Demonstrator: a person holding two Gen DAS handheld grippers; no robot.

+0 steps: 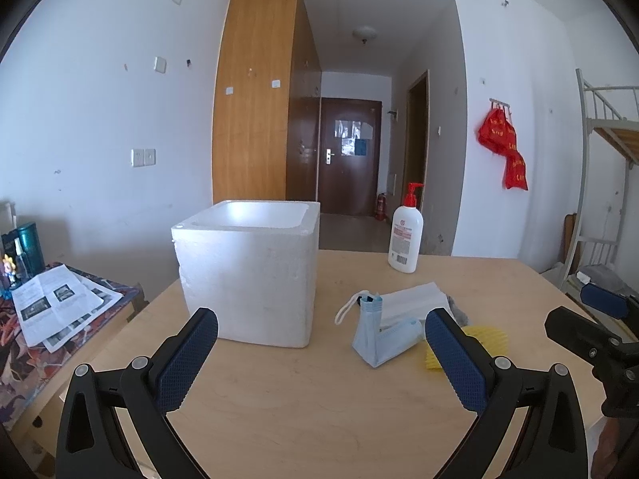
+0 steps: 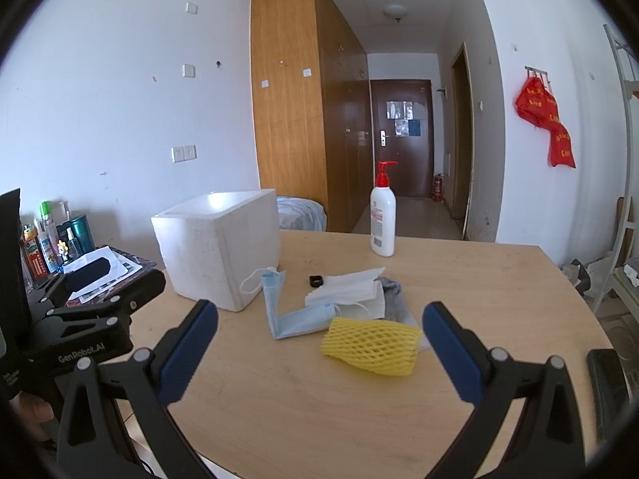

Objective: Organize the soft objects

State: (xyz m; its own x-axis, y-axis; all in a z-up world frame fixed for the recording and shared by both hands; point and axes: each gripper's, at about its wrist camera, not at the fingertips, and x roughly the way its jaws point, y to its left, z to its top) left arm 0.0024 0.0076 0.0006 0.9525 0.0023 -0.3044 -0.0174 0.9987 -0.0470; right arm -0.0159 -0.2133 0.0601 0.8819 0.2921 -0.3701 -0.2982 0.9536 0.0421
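A white foam box (image 1: 249,269) (image 2: 219,245) stands open-topped on the wooden table (image 1: 319,407) (image 2: 319,403). Right of it lies a pile of soft things: a folded blue face mask (image 1: 377,337) (image 2: 297,317), white masks (image 1: 413,303) (image 2: 351,289), a grey cloth (image 2: 393,301) and a yellow foam net sleeve (image 2: 373,343) (image 1: 491,339). My left gripper (image 1: 321,341) is open, nothing between its fingers, hovering near the box and blue mask. My right gripper (image 2: 319,335) is open too, just short of the yellow sleeve.
A white pump bottle (image 1: 405,235) (image 2: 382,219) stands at the table's far side. A small black ring (image 2: 315,280) lies by the masks. A side desk at left holds papers (image 1: 56,307) and bottles (image 2: 48,235). A dark phone-like thing (image 2: 607,387) is at far right.
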